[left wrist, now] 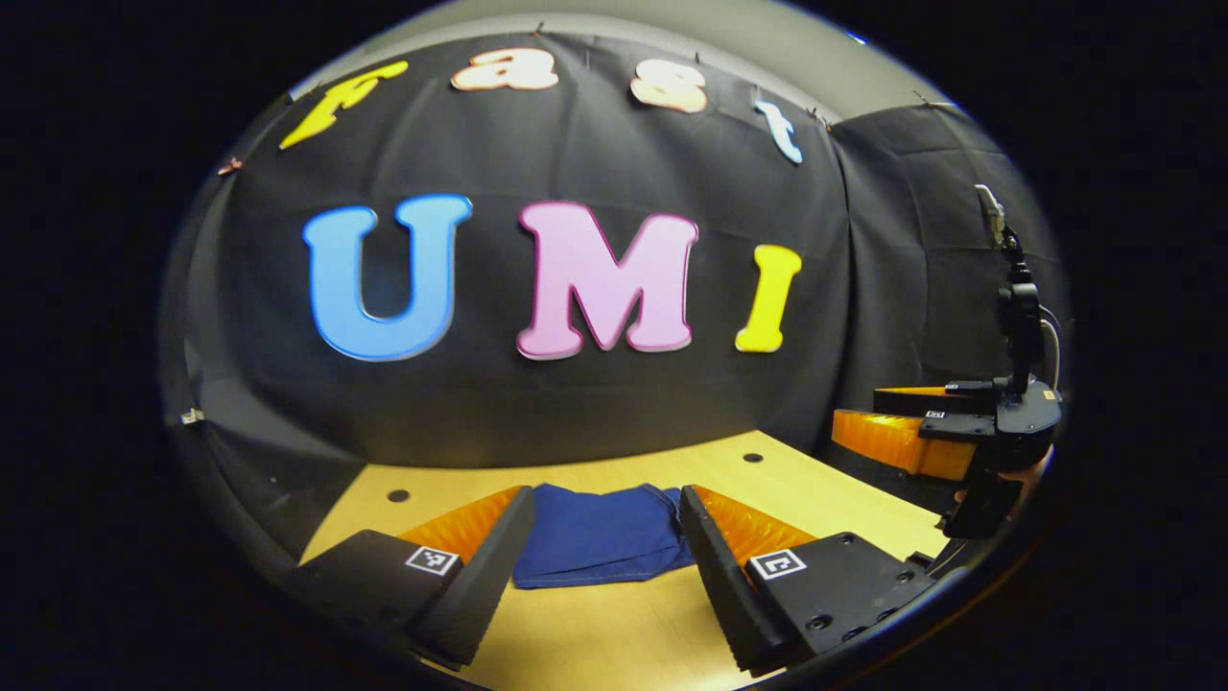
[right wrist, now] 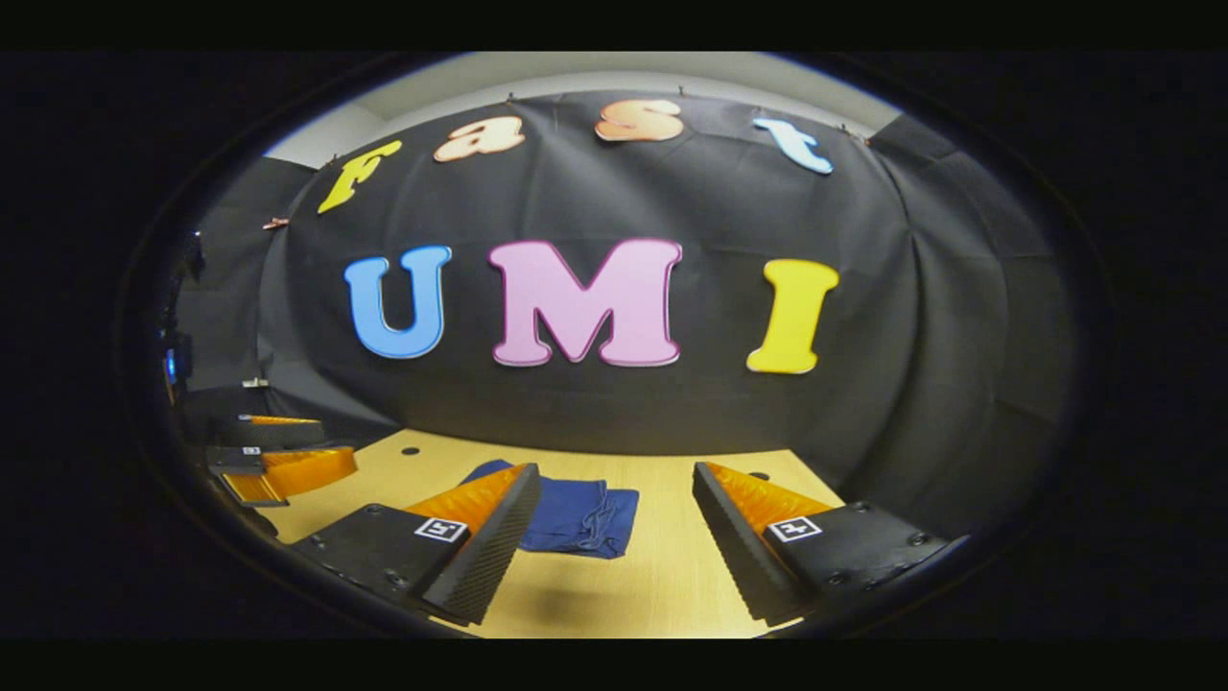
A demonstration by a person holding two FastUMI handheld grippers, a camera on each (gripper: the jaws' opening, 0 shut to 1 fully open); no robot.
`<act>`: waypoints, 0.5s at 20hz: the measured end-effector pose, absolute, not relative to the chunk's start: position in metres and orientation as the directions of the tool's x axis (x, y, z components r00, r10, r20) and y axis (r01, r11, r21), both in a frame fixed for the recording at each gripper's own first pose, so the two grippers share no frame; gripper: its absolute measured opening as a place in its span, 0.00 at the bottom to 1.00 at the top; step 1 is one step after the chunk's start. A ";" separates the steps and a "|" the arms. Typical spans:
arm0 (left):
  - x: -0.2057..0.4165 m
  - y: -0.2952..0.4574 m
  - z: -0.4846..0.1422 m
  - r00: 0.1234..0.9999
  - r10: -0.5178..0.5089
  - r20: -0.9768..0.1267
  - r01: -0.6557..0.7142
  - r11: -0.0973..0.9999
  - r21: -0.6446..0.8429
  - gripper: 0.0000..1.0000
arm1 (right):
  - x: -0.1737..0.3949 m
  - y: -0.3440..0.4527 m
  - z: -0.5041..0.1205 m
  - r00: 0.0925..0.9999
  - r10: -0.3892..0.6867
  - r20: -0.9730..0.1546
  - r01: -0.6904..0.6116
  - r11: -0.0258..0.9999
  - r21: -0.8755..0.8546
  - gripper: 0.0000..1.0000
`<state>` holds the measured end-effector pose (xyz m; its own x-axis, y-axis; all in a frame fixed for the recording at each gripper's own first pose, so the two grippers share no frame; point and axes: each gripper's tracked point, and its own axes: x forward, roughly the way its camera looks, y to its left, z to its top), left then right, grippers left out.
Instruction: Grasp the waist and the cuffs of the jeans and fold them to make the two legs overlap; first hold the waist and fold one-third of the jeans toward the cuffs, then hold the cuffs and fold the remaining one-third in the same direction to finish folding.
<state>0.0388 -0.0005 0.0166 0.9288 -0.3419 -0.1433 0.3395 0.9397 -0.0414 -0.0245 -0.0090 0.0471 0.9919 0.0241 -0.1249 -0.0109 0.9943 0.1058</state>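
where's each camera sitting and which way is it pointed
Left gripper view: rides on the left gripper, looking along its open fingers over the wooden table at the folded jeans and the back wall; the right gripper and part of a hand show far right.
Right gripper view: rides on the right gripper, facing the same wall; jeans lie by its near-side finger, the left gripper far left.
Shared: jeans, table, wall, each other's gripper.

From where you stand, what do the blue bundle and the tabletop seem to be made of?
The jeans look like soft woven cloth, probably denim: matte blue, creased, with a stitched hem. The table looks like pale wood or wood-look board: smooth, faintly grained, slightly sheened, with small round holes.
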 end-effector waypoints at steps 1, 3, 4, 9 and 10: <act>0.029 0.007 0.027 0.931 -0.346 -0.118 0.342 0.938 -0.057 0.96 | -0.036 -0.007 0.057 0.994 -0.011 -0.110 0.021 0.996 0.090 0.97; 0.002 0.014 0.042 0.922 -0.374 -0.100 0.366 0.926 -0.093 0.95 | -0.058 0.007 0.077 0.995 -0.036 -0.091 0.046 0.993 0.108 0.97; -0.004 0.016 0.048 0.921 -0.377 -0.097 0.368 0.925 -0.095 0.95 | -0.068 0.017 0.087 0.996 -0.029 -0.084 0.040 0.991 0.129 0.97; -0.020 0.030 0.070 0.935 -0.349 -0.056 0.346 0.936 -0.057 0.95 | -0.091 0.033 0.113 0.999 -0.004 -0.036 0.008 0.992 0.126 0.97; -0.021 0.032 0.072 0.939 -0.339 -0.055 0.336 0.940 -0.056 0.95 | -0.092 0.033 0.114 0.999 -0.006 -0.035 0.010 0.992 0.122 0.97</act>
